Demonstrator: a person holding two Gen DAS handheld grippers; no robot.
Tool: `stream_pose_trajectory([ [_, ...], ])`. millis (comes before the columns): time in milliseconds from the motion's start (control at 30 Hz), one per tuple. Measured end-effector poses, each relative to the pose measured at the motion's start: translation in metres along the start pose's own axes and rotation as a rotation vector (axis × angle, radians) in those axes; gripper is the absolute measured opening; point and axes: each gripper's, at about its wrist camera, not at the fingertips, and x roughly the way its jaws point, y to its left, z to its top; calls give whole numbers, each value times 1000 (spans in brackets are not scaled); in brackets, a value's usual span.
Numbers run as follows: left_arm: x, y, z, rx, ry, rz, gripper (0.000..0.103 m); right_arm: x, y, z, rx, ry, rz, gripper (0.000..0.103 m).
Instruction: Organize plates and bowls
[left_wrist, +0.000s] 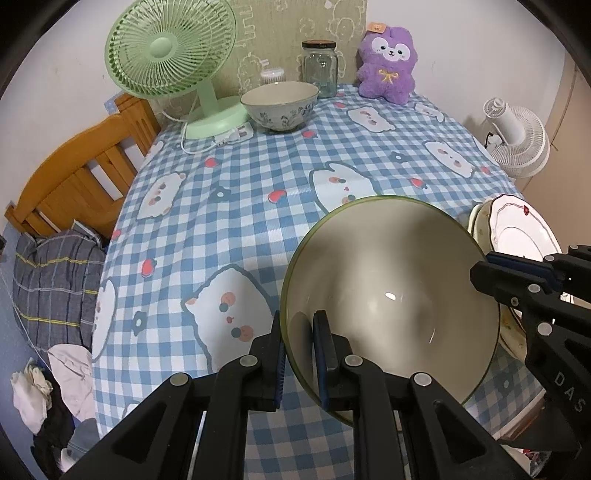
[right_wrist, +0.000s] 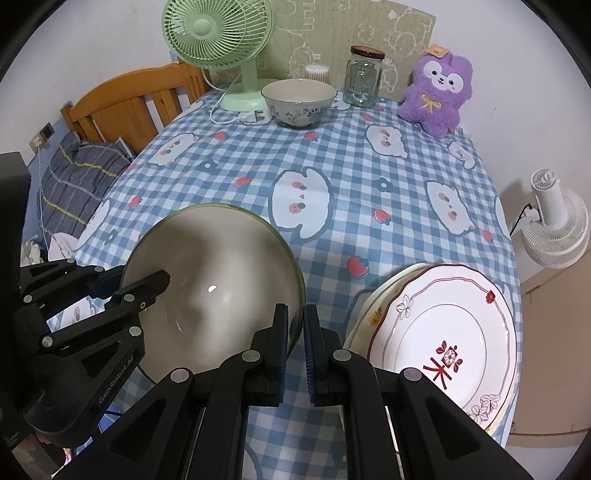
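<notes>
**Both grippers carry the big bowl above the desk**

The step in hand looks like the carrying of the large green-rimmed bowl (left_wrist: 391, 295). The left gripper (left_wrist: 298, 363) is clamped on the bowl's rim at the lower centre of the left wrist view, one pad outside the wall and one inside. The right gripper (right_wrist: 295, 356) pinches the opposite rim the same way, lower centre of the right wrist view. The bowl hangs between them, tilted, over the checked tablecloth (left_wrist: 236, 206); whether its foot touches the desk cannot be told.

A second bowl, the patterned bowl (left_wrist: 279, 105), stands at the top centre of the left wrist view, well apart from the held one. Nesting the two bowls seems the likely aim, or else setting the large one down on bare cloth. Either way the next move calls for both hands to travel together and keep the rim level, since a twist from one side could slip it from the other.

The stack of plates (right_wrist: 443, 343) lies just beside the bowl, at the lower right of the right wrist view, and is the nearest thing to knock. Close to the patterned bowl crowd the green fan (left_wrist: 173, 55), its white cord and plug (left_wrist: 231, 137), and the glass jar (left_wrist: 319, 68); the purple plush toy (left_wrist: 388, 62) sits further right.
</notes>
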Motion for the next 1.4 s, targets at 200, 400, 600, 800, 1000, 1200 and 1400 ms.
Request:
stream_pose_trajectory([
  [200,4,-4,0,37,-14,26,13,5,-2,3,4,14,1,11],
  [400,6,-4,1,36,-8,21,14,5,-2,5,2,8,-2,11],
  [600,2,-6,4,45,-44,12,32,5,-4,8,26,23,11,11],
  [800,-10,-8,9,55,-87,16,41,5,-2,10,7,38,-4,11],
  [1000,-14,-8,11,57,-82,16,46,-5,0,11,-13,14,-29,11],
  [1200,-29,-9,17,51,-103,3,59,-16,-2,15,-4,6,-3,11],
  [1400,-44,-8,27,36,-122,-3,63,-30,1,20,-33,-12,-9,11],
])
